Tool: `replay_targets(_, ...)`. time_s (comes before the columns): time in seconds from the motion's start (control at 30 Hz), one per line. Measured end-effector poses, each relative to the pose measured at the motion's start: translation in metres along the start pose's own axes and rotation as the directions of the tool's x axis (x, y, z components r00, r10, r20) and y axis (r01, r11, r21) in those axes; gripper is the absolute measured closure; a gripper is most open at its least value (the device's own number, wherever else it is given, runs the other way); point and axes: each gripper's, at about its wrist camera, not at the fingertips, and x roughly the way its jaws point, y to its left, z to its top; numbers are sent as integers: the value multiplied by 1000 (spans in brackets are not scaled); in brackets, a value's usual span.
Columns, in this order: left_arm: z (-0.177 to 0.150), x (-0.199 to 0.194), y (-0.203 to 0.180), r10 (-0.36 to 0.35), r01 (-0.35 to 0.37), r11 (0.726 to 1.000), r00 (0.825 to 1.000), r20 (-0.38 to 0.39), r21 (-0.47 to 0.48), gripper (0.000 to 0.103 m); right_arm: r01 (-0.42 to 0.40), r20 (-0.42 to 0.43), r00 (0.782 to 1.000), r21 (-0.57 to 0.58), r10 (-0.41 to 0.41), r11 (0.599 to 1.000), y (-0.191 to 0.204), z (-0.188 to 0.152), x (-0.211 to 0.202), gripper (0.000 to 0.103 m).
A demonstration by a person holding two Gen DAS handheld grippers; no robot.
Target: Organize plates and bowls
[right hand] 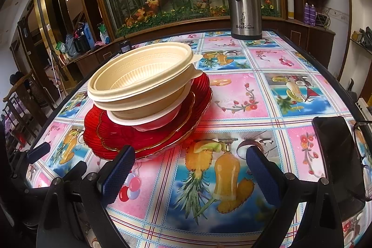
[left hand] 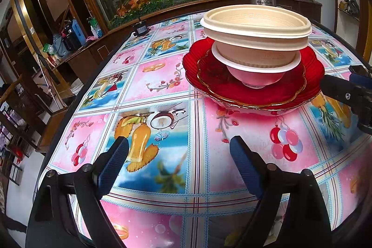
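While the bowls sit stacked on red plates, the left gripper and right gripper hover spread and empty above the surface.

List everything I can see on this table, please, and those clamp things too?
cream bowls: two, nested, top of the stack
white bowl: one, pinkish below, under the cream bowls
red plates: at least two, gold-rimmed, stacked beneath the bowls
thermos jug: one, steel, far table edge
phone: one, black, right table edge
tablecloth: one, pink and blue fruit pattern
left gripper: blue pads, open, empty
right gripper: blue pads, open, empty
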Motion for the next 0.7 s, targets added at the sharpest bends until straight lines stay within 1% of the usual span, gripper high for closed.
replay_targets(0.7,-1,0,1,2,-2,1000,1000,-9,9,14,-3,3,1000,-1,3,1000,0,1,0,6)
